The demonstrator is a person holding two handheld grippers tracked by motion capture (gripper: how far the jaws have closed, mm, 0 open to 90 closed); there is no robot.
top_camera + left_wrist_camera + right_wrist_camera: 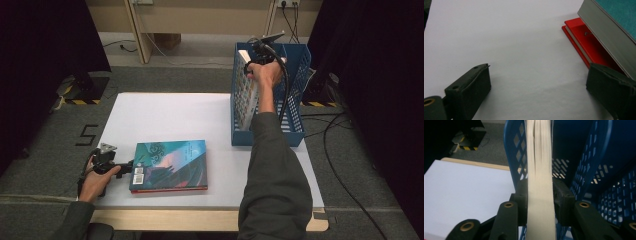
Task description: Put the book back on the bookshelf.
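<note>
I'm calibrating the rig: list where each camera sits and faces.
High view: above the table, facing forward and down; both forearms, left gripper, right gripper.
Left gripper view: behind open jaws, at the teal book.
Right gripper view: behind jaws either side of a book's page edge in the blue basket.
The high and right gripper views share the basket.
</note>
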